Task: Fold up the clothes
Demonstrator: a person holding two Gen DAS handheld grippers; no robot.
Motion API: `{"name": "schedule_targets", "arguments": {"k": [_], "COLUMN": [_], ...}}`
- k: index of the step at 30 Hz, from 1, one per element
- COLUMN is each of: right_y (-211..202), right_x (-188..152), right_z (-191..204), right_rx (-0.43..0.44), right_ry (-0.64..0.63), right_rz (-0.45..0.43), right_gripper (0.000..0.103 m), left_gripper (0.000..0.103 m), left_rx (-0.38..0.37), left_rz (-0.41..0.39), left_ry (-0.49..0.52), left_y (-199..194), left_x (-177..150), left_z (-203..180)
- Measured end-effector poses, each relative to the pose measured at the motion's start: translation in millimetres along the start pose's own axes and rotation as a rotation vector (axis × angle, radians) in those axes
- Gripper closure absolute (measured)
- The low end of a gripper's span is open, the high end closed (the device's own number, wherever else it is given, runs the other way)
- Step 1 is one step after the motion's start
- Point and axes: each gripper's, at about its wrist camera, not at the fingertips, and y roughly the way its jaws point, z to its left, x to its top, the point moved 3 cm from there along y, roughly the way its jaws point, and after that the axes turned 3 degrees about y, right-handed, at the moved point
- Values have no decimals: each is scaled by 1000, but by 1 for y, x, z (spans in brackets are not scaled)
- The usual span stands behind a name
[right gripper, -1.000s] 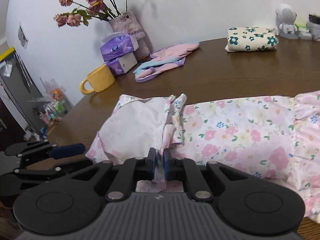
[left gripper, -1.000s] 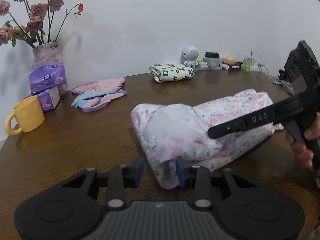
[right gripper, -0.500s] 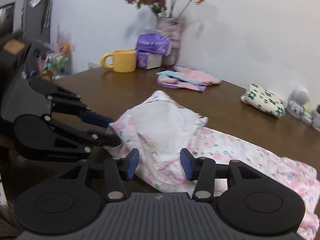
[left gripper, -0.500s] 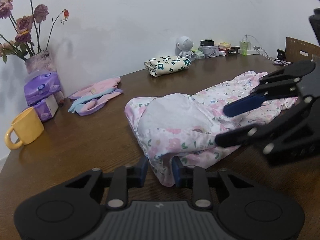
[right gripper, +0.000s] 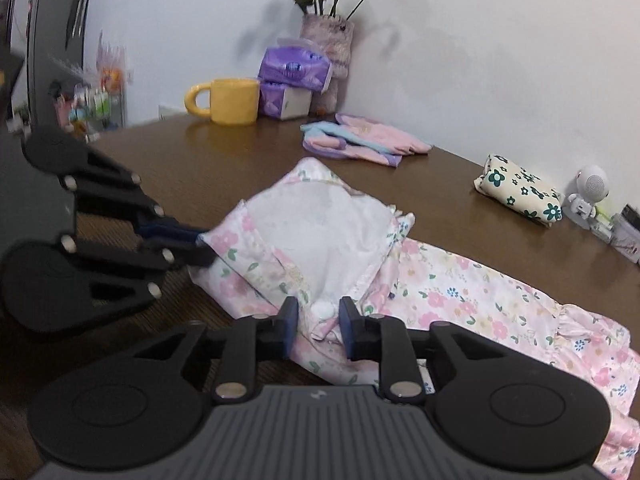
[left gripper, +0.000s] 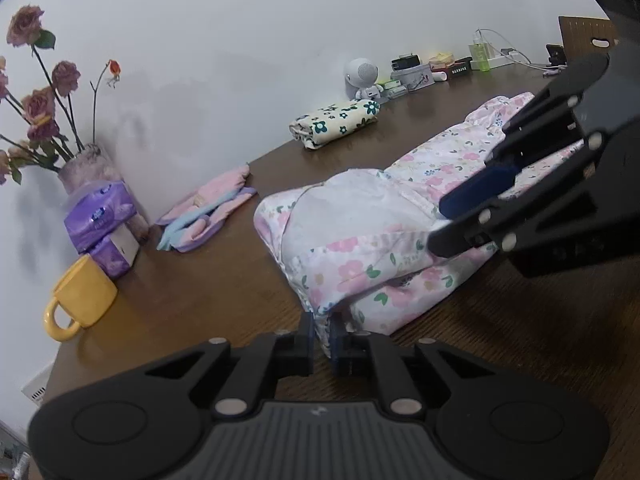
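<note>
The pink floral cotton garment (left gripper: 384, 248) lies across the brown wooden tabletop (left gripper: 192, 292), filling the centre and right of the left wrist frame, one end folded over so its pale white lining faces up, the other end running off toward the upper right. In the right wrist view the same garment (right gripper: 440, 292) stretches from centre frame to the lower right corner, lining patch in the middle. The left claw (left gripper: 320, 338), at the bottom centre of its own frame, is pinched tight on the garment's near corner, fabric squeezed between the blue pads. From the right wrist camera that left claw (right gripper: 196, 242) comes in from the left edge, its tips on the cloth's left corner. The right claw (right gripper: 319, 320), bottom centre, has its jaws parted with a bunched edge of cloth sitting between them, not clamped. Seen from the left wrist, the right claw (left gripper: 444, 224) reaches in from the right edge with its tips over the folded part. Further out, a folded cream cloth with dark flowers (left gripper: 334, 122) sits upper centre, a pastel pink and blue garment (left gripper: 208, 210) lies left of centre, and a yellow ceramic mug (left gripper: 80, 298) stands at the left edge.
</note>
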Motion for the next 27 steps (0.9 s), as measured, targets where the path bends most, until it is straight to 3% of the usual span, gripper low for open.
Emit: {"name": "schedule_targets", "arguments": {"k": [5, 10, 11, 15, 17, 19, 27], "right_y": [2, -11, -7, 9, 17, 25, 60], "right_x": [2, 10, 14, 27, 34, 40, 52], "right_z": [-2, -13, -18, -38, -47, -57, -83], "right_rx": [3, 41, 41, 37, 35, 33, 63], "right_ry": [15, 95, 117, 201, 243, 285, 431], "right_rz": [12, -31, -27, -7, 2, 12, 62], "right_gripper": [81, 79, 79, 79, 76, 76, 70], "left_gripper": [98, 66, 65, 65, 66, 80, 86], "left_rx": [9, -49, -64, -95, -68, -81, -185], "left_rz": [8, -27, -40, -88, -81, -62, -31], "left_ry": [49, -64, -91, -176, -173, -170, -133], "left_y": [1, -20, -26, -36, -27, -15, 34], "left_x": [-1, 1, 2, 17, 24, 31, 58], "left_z": [-5, 17, 24, 53, 61, 67, 75]}}
